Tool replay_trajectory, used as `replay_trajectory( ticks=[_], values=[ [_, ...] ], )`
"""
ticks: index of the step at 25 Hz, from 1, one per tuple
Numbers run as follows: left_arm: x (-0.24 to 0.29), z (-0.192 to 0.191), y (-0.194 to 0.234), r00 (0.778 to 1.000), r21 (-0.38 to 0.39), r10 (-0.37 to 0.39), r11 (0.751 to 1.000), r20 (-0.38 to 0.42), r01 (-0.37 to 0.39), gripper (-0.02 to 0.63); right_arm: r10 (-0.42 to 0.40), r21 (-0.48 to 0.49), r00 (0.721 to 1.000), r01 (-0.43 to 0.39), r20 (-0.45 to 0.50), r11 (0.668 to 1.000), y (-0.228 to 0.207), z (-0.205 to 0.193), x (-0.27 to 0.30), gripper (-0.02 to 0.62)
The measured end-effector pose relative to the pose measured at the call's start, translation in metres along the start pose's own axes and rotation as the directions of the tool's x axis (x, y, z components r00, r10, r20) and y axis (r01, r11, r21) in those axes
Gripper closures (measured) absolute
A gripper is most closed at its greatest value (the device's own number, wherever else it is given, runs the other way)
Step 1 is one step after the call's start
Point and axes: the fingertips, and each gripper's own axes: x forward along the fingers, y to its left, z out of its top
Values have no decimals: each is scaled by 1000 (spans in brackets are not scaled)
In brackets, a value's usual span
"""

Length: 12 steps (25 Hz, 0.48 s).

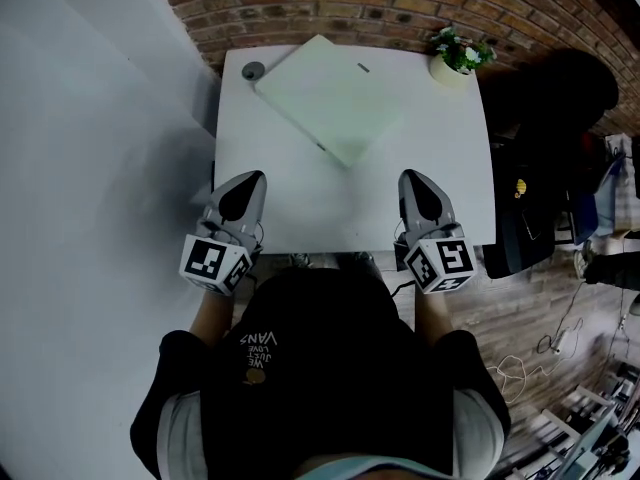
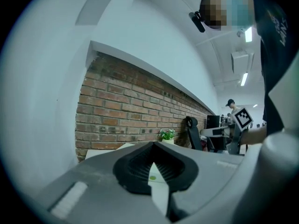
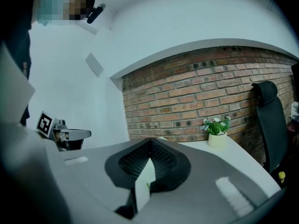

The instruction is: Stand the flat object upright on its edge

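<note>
The left gripper (image 1: 247, 183) has its jaws closed together with nothing between them. It hangs over the near left corner of the desk (image 1: 300, 203), tip pointing toward the far edge. The right gripper (image 1: 417, 181) is likewise closed and empty, over the near right part of the desk, well apart from the other. Beyond both lies the flat object (image 1: 328, 96) — pale and thin. It rests flat on the desk's far half, turned at an angle to the edges, with one corner reaching the far edge. A small round grey disc (image 1: 253, 69) sits at the far left corner, just beside the flat object — a potted plant (image 1: 458, 56) stands at the far right corner. A brick wall (image 1: 400, 8) runs behind the far edge.
</note>
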Motion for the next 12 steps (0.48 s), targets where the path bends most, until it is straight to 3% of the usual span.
replay_trajectory(
  ticks=[5,12],
  values=[
    [-2,-3,8,999,-6,-46,999,-25,46,606,-29,-50,1000,29,2,998,5,5,5,598],
    [13,-4,14,999,-17,-46,999,-10,46,606,-16,-116,1000,18,18,993,-6,21,21,597]
  ],
)
